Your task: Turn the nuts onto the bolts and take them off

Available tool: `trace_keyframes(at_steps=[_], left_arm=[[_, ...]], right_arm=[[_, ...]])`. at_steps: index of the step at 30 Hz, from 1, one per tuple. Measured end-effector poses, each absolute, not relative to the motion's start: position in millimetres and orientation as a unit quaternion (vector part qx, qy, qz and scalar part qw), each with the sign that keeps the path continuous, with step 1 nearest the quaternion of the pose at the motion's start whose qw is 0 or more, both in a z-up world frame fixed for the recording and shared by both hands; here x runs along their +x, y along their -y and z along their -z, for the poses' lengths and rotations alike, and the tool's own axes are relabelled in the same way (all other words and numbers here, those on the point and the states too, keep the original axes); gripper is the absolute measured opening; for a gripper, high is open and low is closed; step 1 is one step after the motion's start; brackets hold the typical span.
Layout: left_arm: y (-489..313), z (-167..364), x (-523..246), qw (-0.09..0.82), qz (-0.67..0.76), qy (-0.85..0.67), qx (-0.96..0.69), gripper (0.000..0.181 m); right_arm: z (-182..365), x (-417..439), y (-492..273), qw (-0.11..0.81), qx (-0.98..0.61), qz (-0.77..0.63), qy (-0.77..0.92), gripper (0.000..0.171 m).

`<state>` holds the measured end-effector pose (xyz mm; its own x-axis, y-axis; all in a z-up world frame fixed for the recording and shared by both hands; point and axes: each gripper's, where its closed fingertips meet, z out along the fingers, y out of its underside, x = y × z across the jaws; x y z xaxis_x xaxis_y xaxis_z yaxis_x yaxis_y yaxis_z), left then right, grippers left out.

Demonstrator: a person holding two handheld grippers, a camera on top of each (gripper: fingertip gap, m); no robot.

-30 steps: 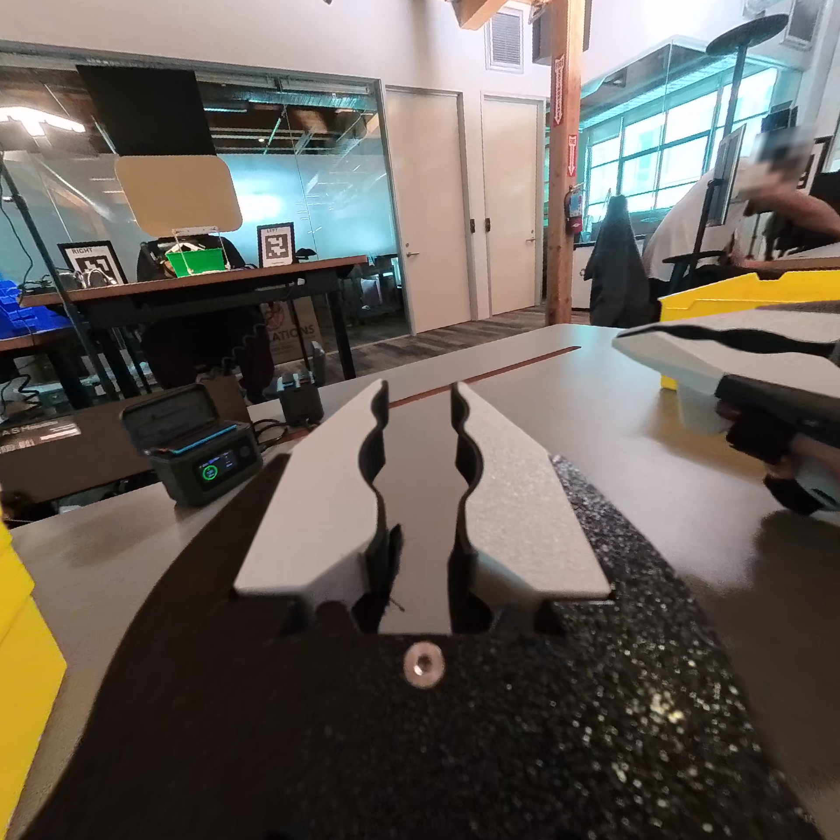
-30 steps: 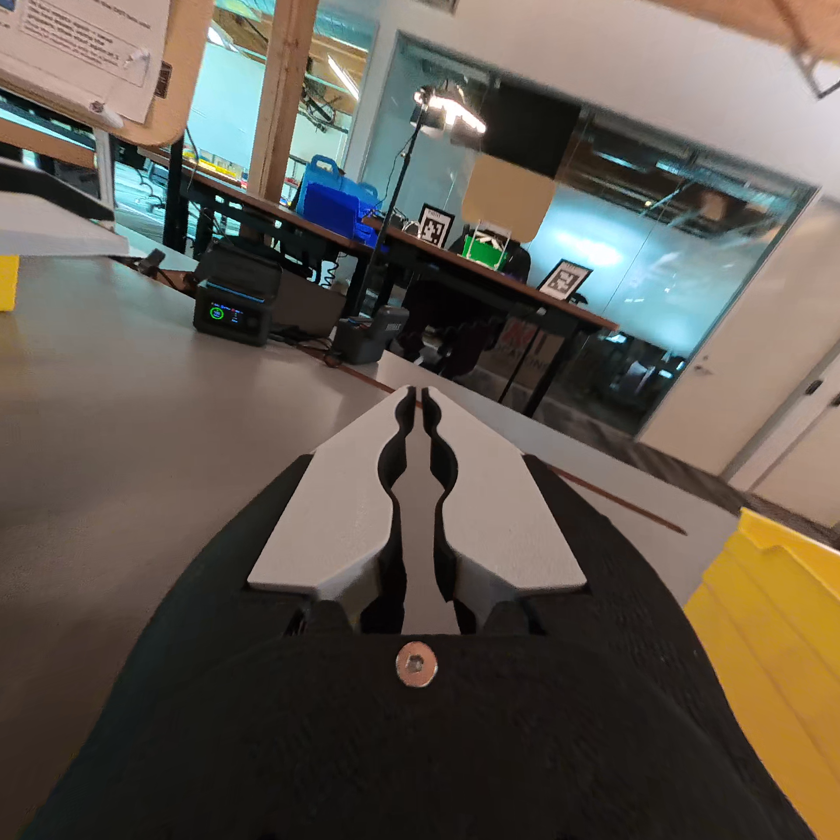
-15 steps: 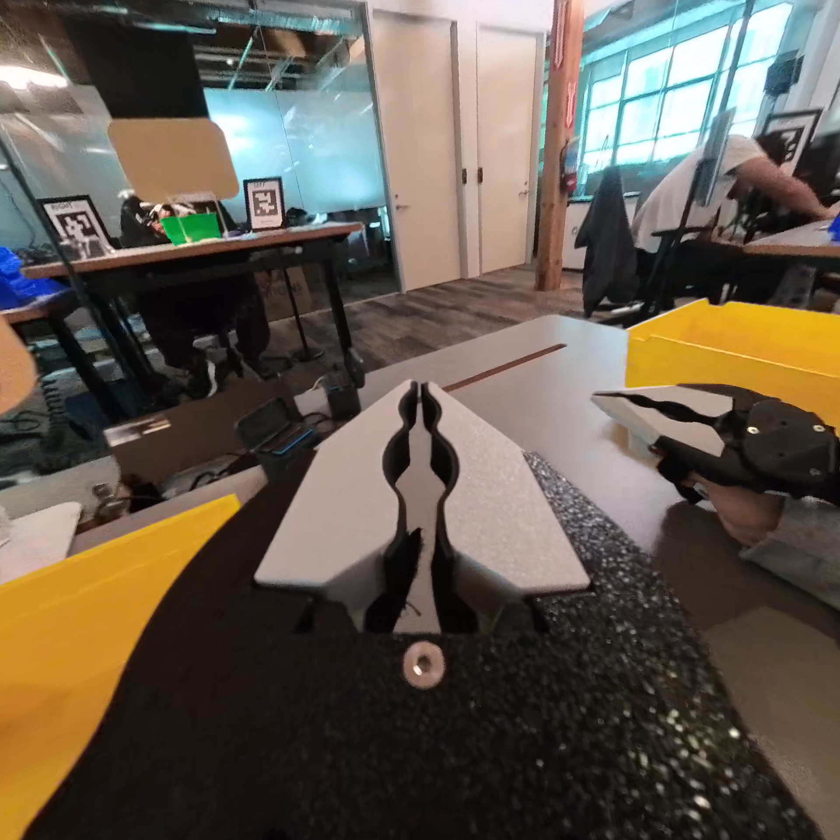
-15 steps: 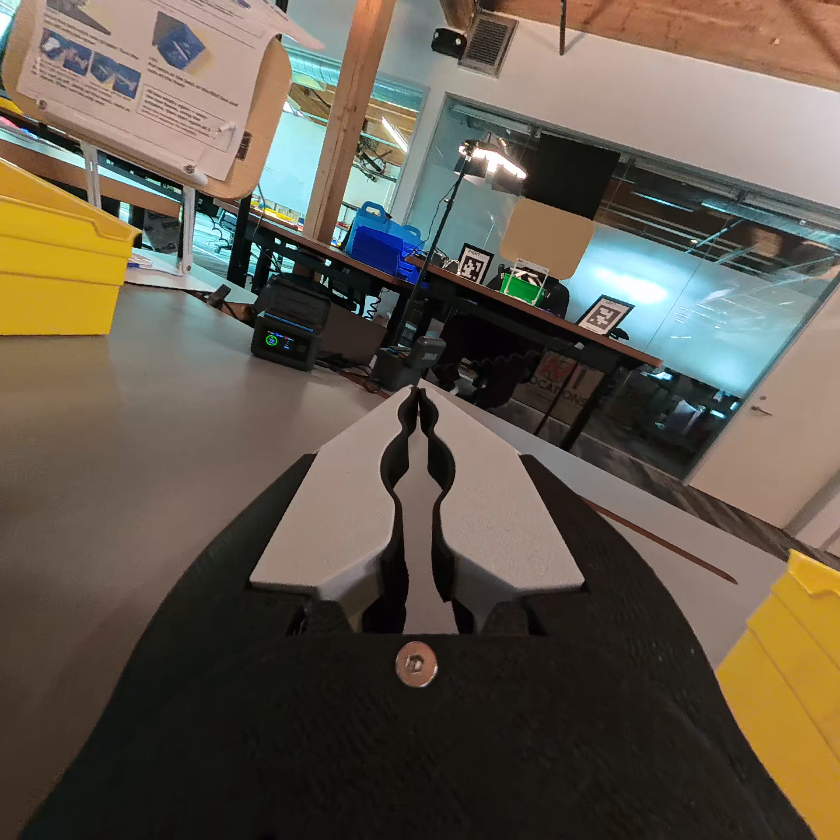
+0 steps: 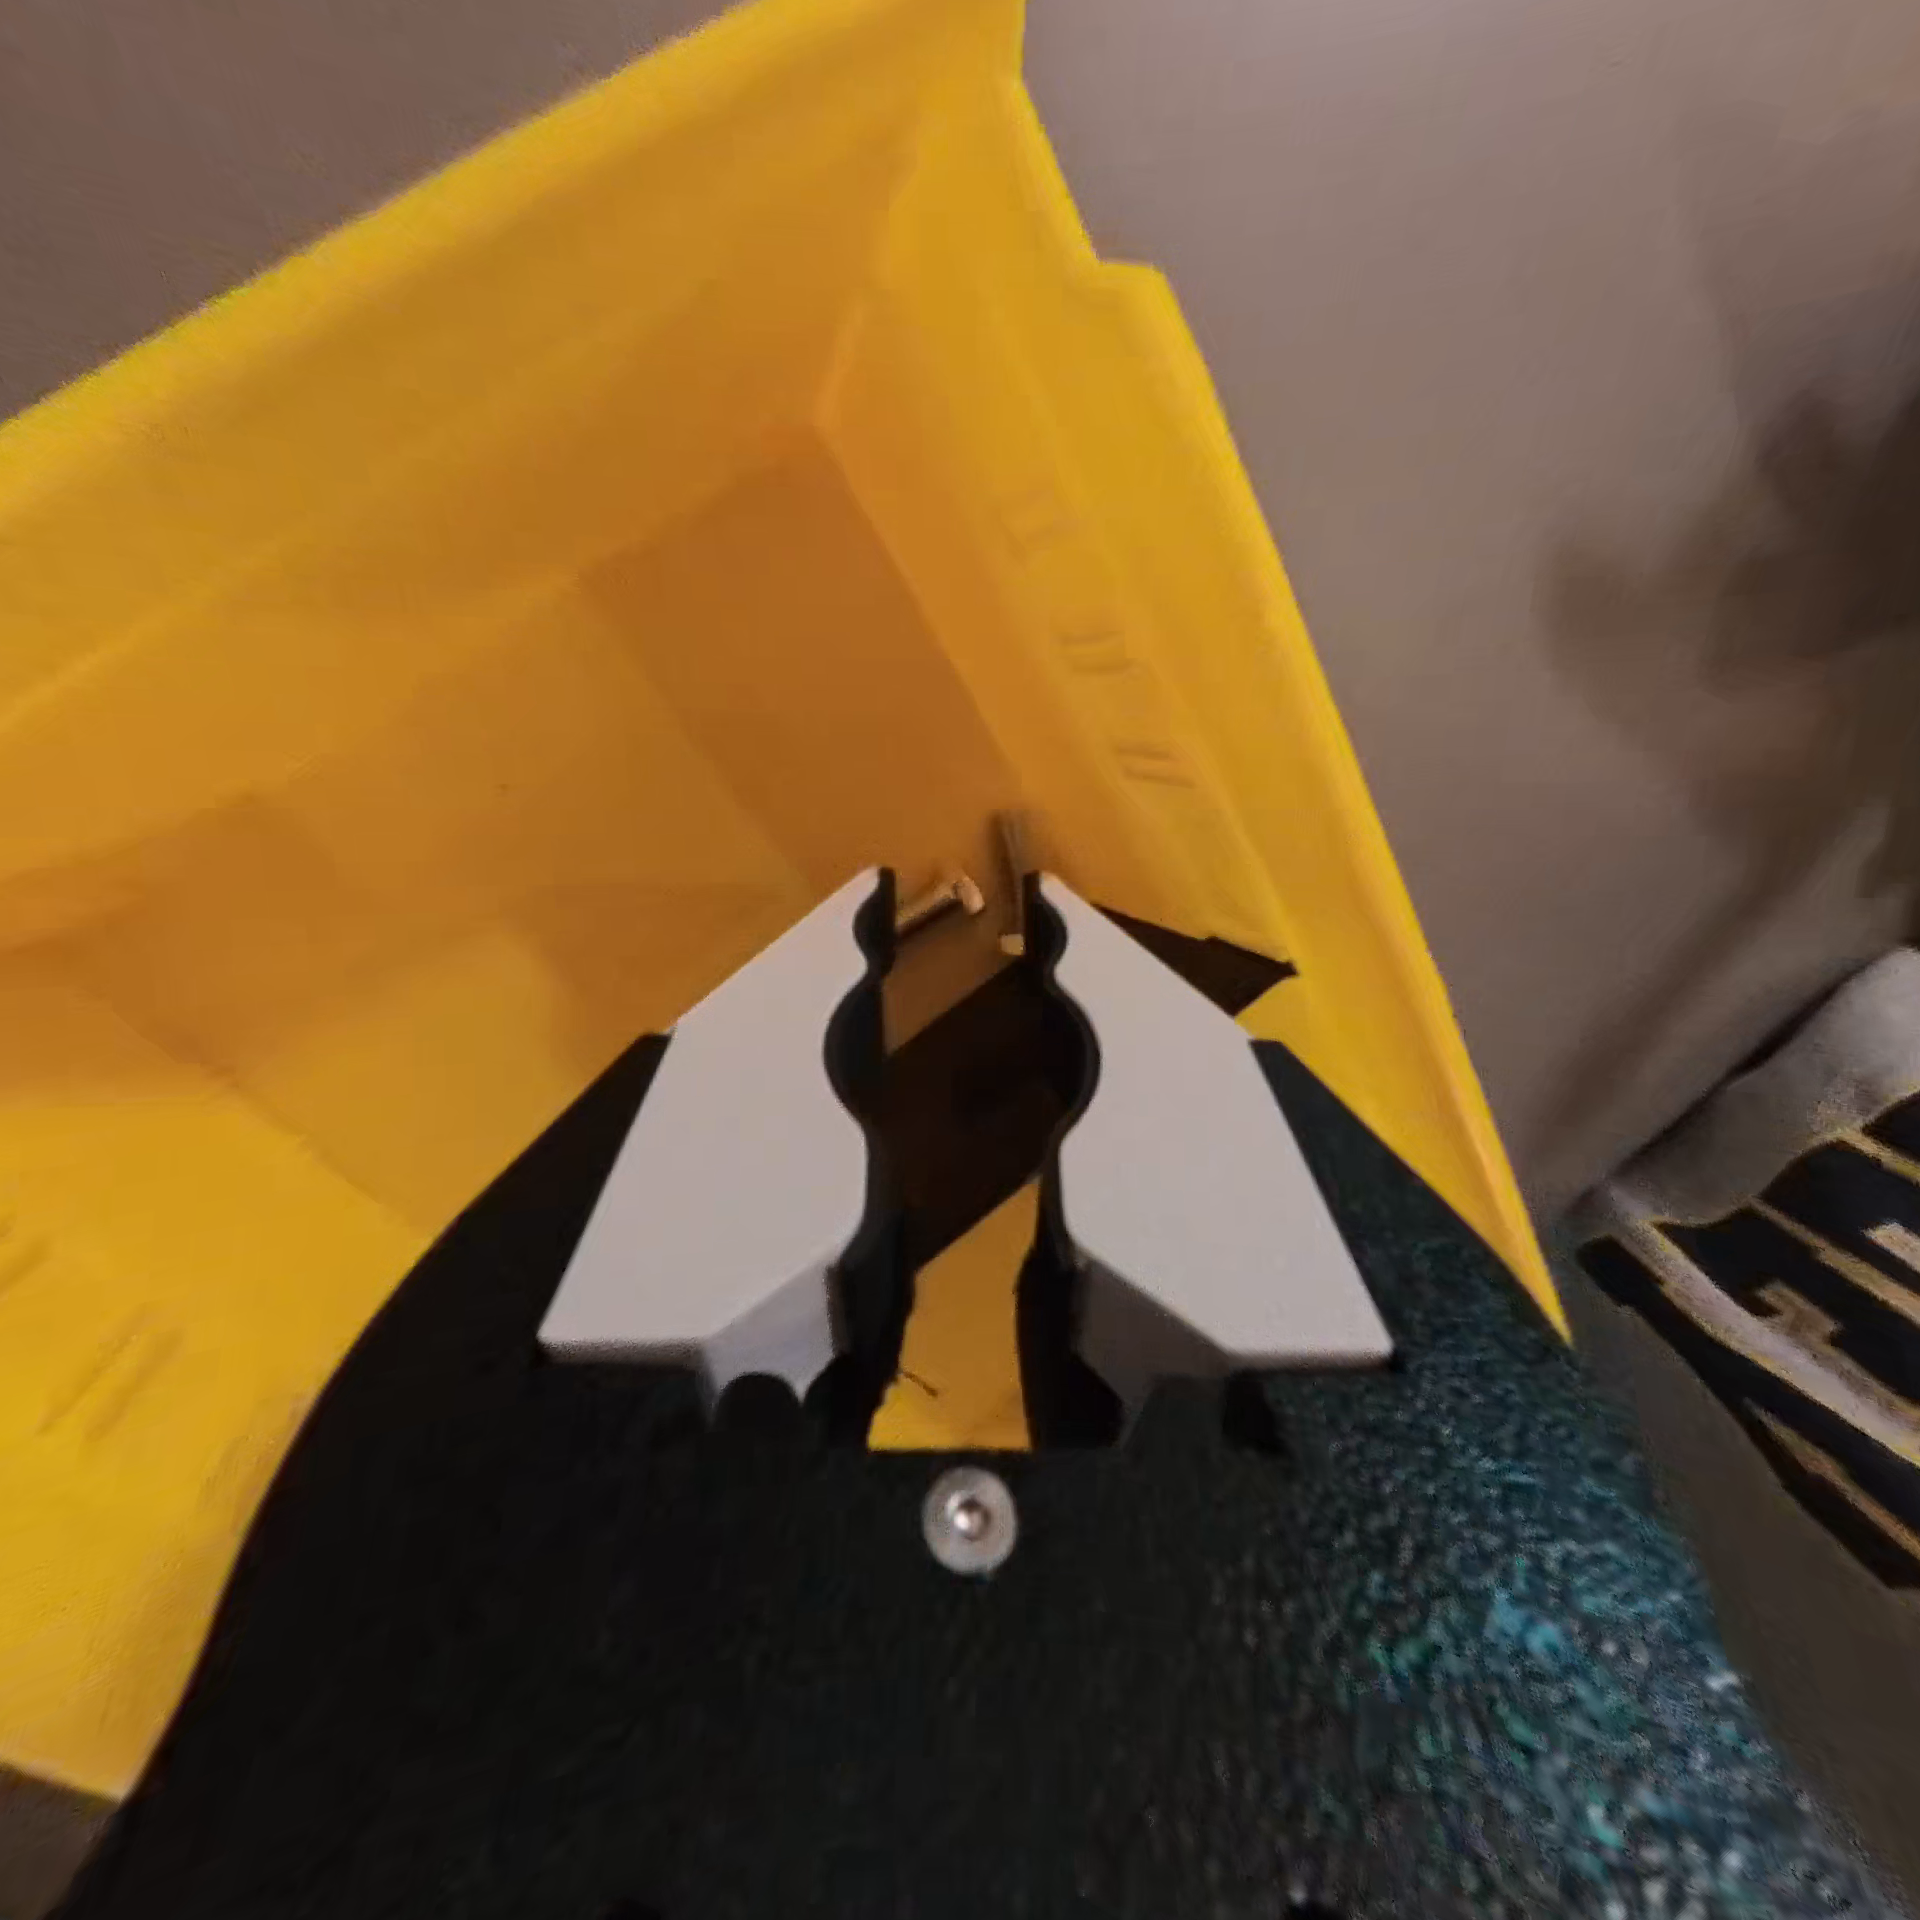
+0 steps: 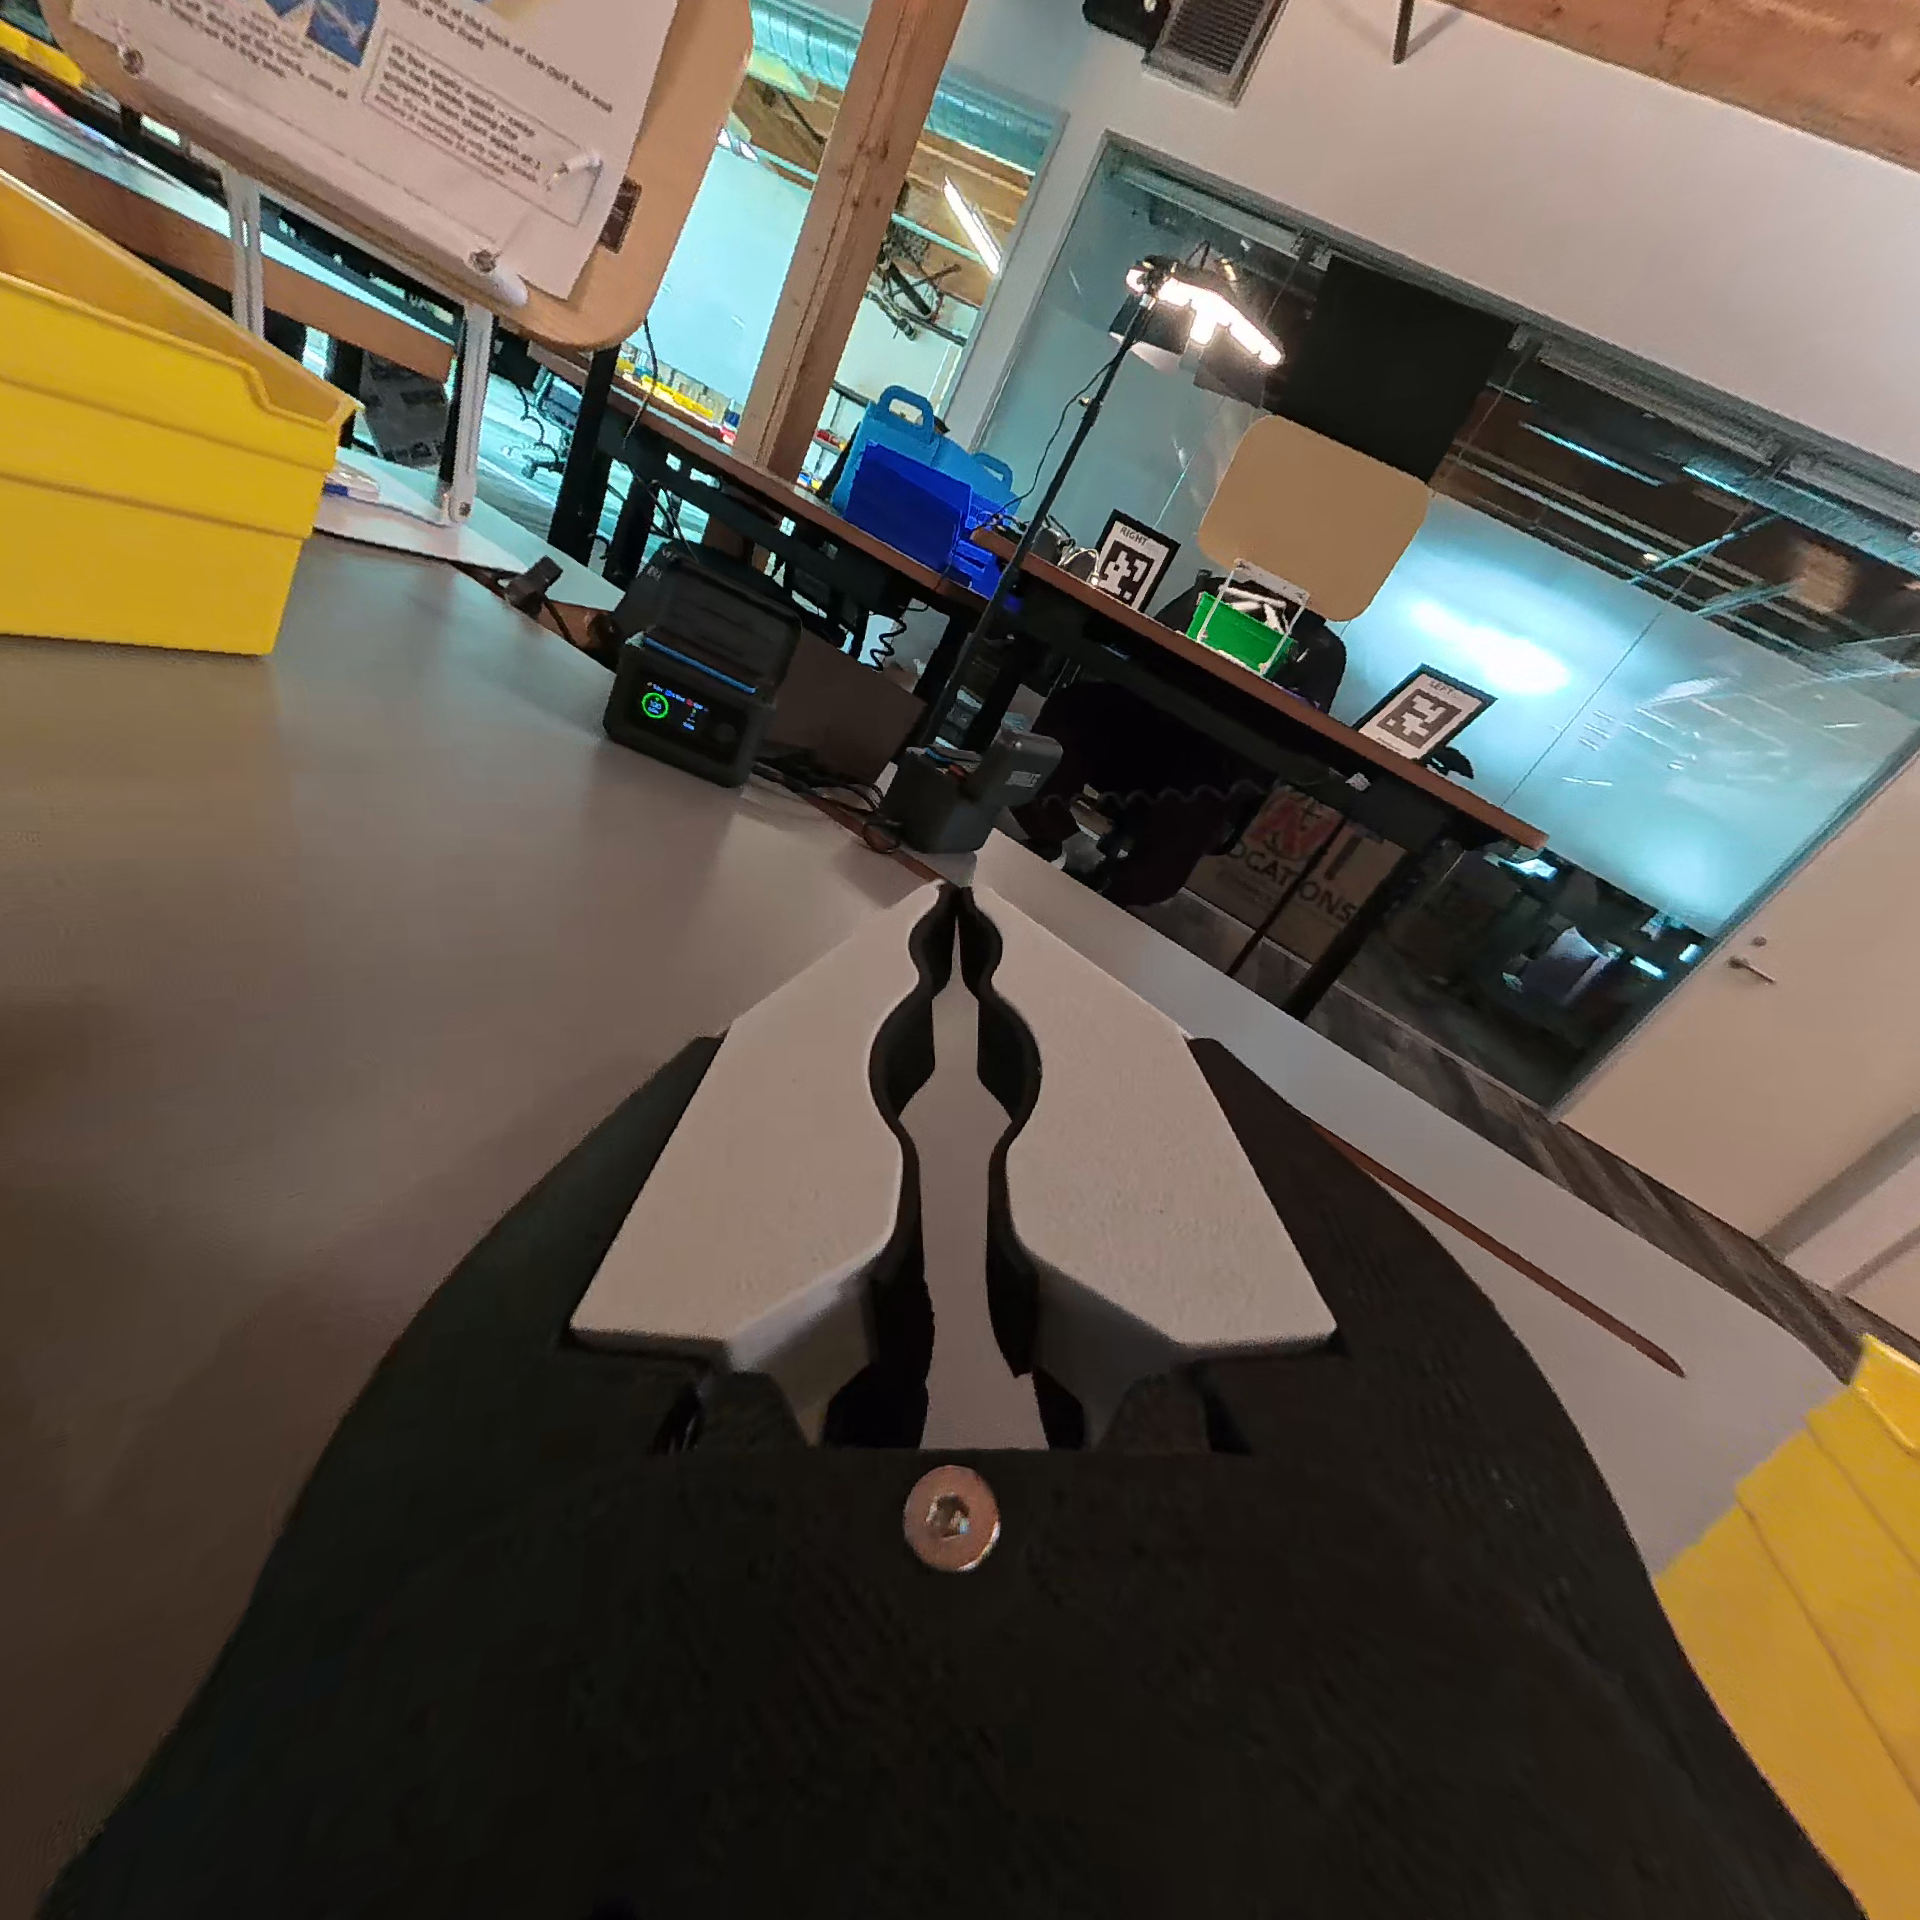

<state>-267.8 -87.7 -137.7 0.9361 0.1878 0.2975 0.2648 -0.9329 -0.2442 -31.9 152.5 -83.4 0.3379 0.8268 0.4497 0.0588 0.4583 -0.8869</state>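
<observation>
Yellow plastic bin [image 5: 436,644]: fills my left view; my left gripper [image 5: 956,894] points down into it, fingers spread, nothing between them. Brass-coloured bolts, two: one [image 5: 940,902] lying on the bin floor just past my fingertips, the other [image 5: 1010,883] beside it along the bin's right wall. The picture is blurred; I cannot tell whether nuts sit on them. Grey table [image 5: 1558,312]: around the bin. Grey sleeve with dark markings [image 5: 1787,1268]: at right edge.

Right gripper [image 6: 957,902]: low over the same grey table [image 6: 312,883], fingers pressed almost together at the tips, empty. Yellow bin [image 6: 135,488] at far left; a second yellow bin [image 6: 1829,1621] at lower right. Small black device with a lit screen [image 6: 691,701]: on the table ahead.
</observation>
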Motion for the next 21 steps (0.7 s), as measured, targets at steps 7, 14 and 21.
trace_keyframes(at_steps=[7, 14, 21], left_arm=[[86.8, 163.6, -265.2, 0.044, 0.177, 0.062, -0.981, 0.036], [94.3, 166.6, -260.0, 0.002, 0.199, 0.062, -0.978, 0.041], [99.6, 177.1, -261.5, -0.023, 0.146, 0.003, -0.989, 0.033]], right_arm=[[87.6, -35.8, -147.1, 0.686, -0.43, -0.266, 0.524, 0.0], [92.7, -40.1, -142.8, 0.677, -0.424, -0.259, 0.542, 0.0], [93.3, -39.9, -142.4, 0.676, -0.423, -0.258, 0.545, 0.0]])
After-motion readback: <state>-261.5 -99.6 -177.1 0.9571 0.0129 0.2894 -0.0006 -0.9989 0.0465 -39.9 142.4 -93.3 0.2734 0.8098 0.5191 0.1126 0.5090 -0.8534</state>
